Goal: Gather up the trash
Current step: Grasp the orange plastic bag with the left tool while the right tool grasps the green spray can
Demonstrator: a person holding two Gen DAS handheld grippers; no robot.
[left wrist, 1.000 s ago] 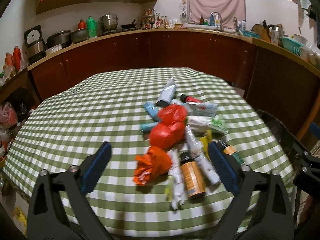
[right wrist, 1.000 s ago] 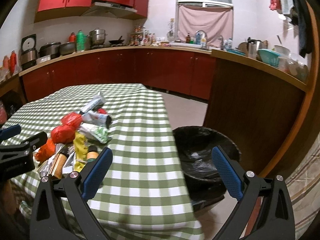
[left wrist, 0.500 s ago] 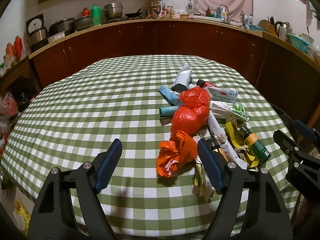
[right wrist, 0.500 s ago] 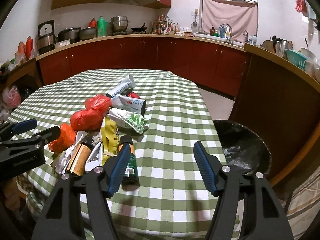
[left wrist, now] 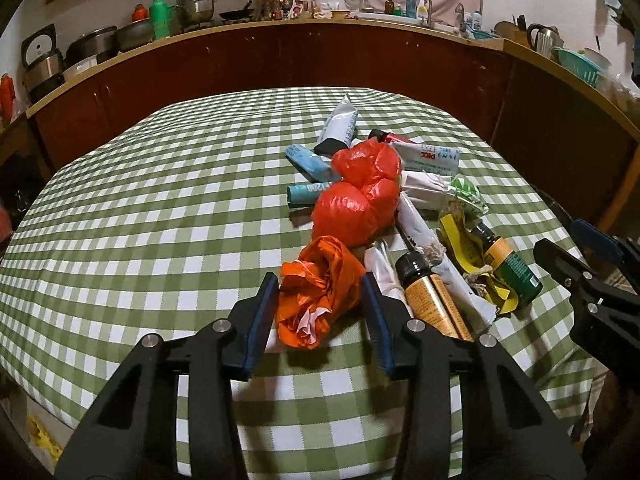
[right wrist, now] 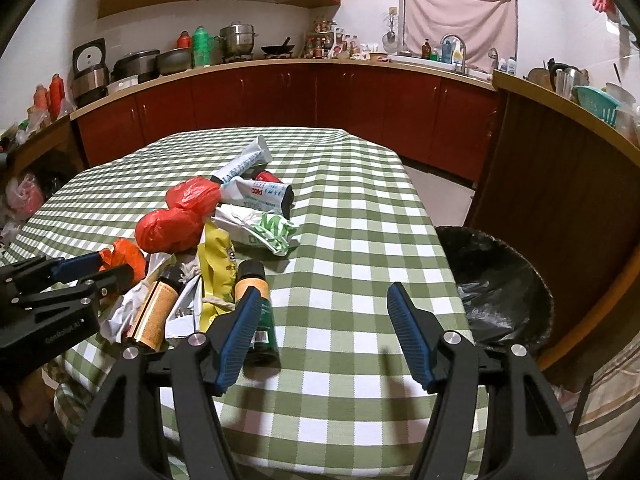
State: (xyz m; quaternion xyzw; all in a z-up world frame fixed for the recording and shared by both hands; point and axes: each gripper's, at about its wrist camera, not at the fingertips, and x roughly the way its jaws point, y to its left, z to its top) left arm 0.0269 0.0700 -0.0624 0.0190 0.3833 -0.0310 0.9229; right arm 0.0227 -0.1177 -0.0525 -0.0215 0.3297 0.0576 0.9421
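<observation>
Two blue pads of the left gripper (left wrist: pixel 318 312) flank the crumpled orange bag (left wrist: pixel 318 286) at the pile's near end on the table (left wrist: pixel 140 232), jaws parted, contact uncertain. Right gripper (right wrist: pixel 322 334) hangs open and empty, farther from that bag, its left finger beside the green-labelled bottle (right wrist: pixel 258 312); the black-lined bin (right wrist: pixel 496 284) lies to its right.

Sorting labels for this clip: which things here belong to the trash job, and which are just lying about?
For the job: orange bag, red bags, amber bottle, green bottle, black-lined bin, left hand-held gripper.

Lying about: pots, rice cooker, faucet.
</observation>
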